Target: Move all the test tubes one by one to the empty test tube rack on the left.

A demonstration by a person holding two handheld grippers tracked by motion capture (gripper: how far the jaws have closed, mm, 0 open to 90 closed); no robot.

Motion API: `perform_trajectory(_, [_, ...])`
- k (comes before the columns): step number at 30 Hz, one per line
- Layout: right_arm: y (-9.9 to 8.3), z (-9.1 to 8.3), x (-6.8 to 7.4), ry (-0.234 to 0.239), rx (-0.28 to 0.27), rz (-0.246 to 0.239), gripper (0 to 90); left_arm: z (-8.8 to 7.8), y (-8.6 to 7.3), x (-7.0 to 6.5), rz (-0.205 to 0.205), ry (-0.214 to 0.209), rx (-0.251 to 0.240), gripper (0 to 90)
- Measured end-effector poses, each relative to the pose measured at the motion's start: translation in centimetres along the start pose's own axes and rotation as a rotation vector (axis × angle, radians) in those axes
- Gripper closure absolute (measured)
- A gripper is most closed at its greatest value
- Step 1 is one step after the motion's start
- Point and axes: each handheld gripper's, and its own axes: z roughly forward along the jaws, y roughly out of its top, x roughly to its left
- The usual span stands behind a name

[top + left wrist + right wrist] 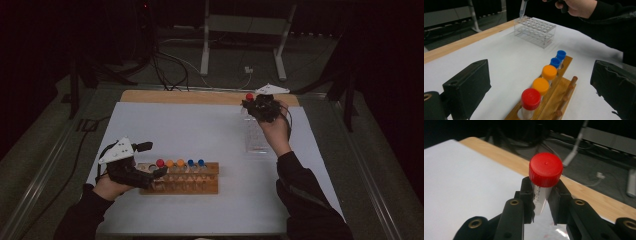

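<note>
My right gripper is shut on a clear red-capped tube, held upright. In the high view that gripper hovers over the far end of a clear plastic rack, and the tube's cap shows above it. The left gripper view shows the tube's tip just above the clear rack. My left gripper is open around the near end of a wooden rack, which holds one red-capped, two orange-capped and two blue-capped tubes.
A white sheet covers the table, with a bare wooden strip along the far edge. Beyond the table are cables and a metal stand on the floor.
</note>
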Motion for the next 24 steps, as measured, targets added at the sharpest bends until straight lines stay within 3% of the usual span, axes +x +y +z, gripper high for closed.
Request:
perform_trajectory(12, [-0.7, -1.6, 4.0, 0.161, -0.002, -0.078, 74.5, 1.3, 1.5, 0.4, -0.002, -0.043, 0.021, 3.6])
perform_trajectory(24, [-0.9, -2.5, 7.5, 0.27, -0.016, -0.139, 74.5, 2.8, 3.4, 0.6, 0.023, -0.067, 0.037, 4.5])
